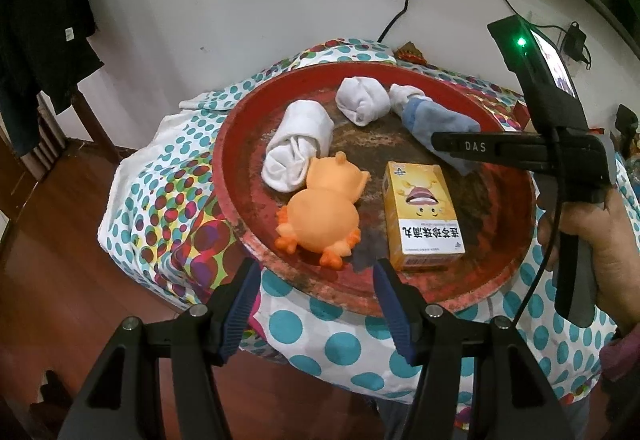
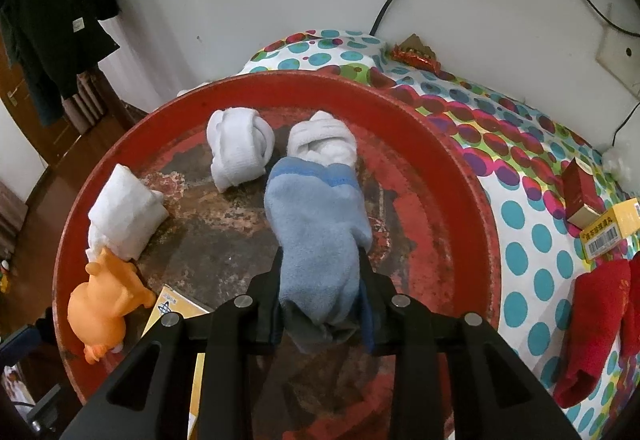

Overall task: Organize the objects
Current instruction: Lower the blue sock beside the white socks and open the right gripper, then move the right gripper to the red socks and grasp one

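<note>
Red tray, 3 rolled socks, 1 orange toy, 1 yellow box

Socks, toy and box crowd the tray.

A round red tray, its paint worn dark in the middle, lay on a dotted cloth. In it were a blue-and-white rolled sock lying lengthwise, two white rolled socks just beside it and further left, an orange rubber duck on its back, and a yellow box lying flat beside the duck.
</note>
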